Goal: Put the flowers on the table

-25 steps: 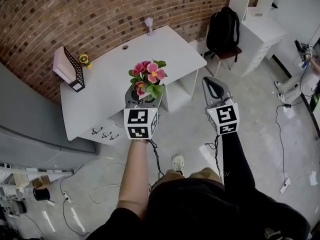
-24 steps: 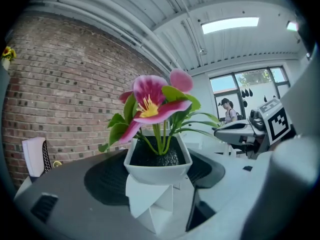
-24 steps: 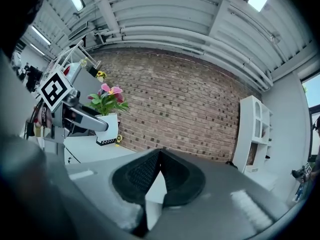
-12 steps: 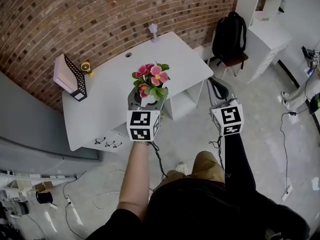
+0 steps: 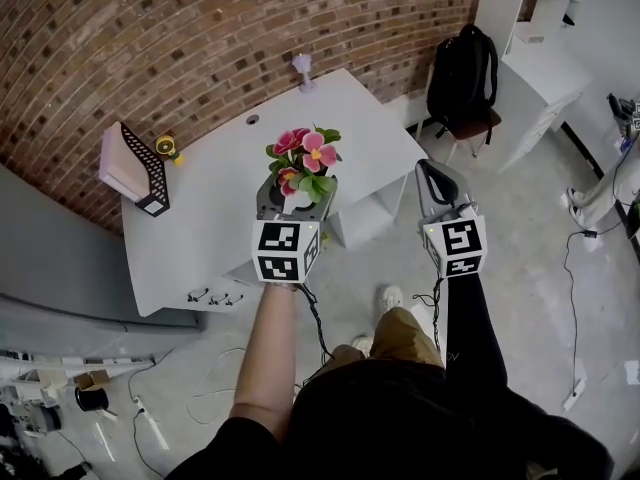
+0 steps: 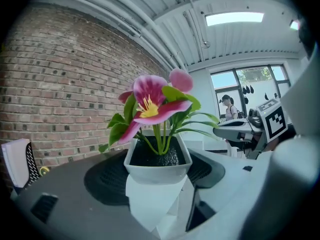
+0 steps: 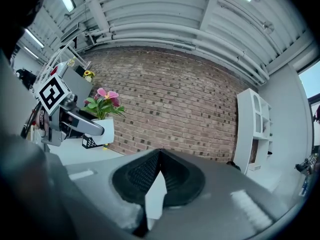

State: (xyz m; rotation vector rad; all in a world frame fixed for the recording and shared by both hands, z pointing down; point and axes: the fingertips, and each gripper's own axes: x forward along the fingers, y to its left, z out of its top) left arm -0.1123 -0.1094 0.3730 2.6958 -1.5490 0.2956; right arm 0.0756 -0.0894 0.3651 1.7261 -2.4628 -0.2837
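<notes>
A white square pot of pink flowers (image 5: 301, 173) (image 6: 157, 156) is clamped between the jaws of my left gripper (image 5: 290, 203), held in the air over the front edge of the white table (image 5: 220, 183). In the left gripper view the pot sits upright between the two dark pads. My right gripper (image 5: 435, 183) hangs to the right of the table over the floor, its jaws closed together with nothing between them. From the right gripper view the flowers (image 7: 102, 104) and the left gripper show at the left.
On the table stand a pink and black file holder (image 5: 135, 163), a small yellow item (image 5: 166, 146) and a small lilac lamp (image 5: 301, 66). A black backpack on a chair (image 5: 462, 73) and white shelving (image 5: 530, 58) are at the right. Cables lie on the floor.
The person has stepped closer to the table. The flower pot in the left gripper has moved forward toward the tabletop. The right gripper stays shut beside it.
</notes>
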